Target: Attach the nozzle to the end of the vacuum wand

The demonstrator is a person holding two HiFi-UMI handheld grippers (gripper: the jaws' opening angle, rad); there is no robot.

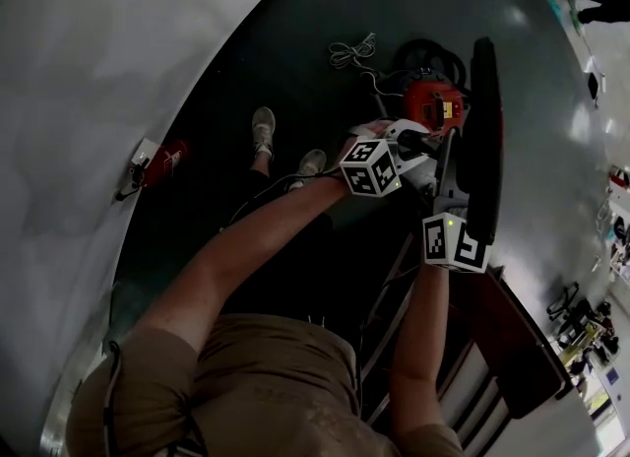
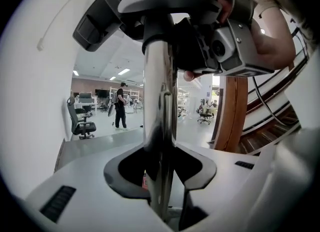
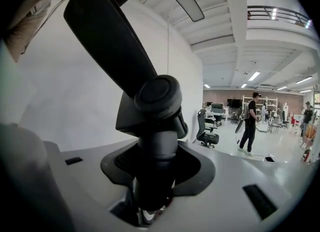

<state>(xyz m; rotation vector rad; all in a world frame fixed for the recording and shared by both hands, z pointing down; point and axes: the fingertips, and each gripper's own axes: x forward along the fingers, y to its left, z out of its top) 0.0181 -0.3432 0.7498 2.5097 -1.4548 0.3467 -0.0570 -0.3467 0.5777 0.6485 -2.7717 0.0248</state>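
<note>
Left gripper view: your left gripper (image 2: 161, 171) clamps the chrome wand (image 2: 160, 96); your right gripper (image 3: 155, 171) clamps the black nozzle (image 3: 107, 41) by its neck.

left tongs (image 2: 160, 178) clamped on wand (image 2: 160, 101) | right tongs (image 3: 152, 176) clamped on nozzle (image 3: 110, 41) | left arm (image 1: 246, 248), right arm (image 1: 425, 317) extended

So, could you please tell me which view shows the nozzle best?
The right gripper view: the nozzle fills the middle, neck gripped in the right tool, head slanting up left. The head view shows it only as a dark bar. The left gripper view shows just part of it, above the wand.
</note>
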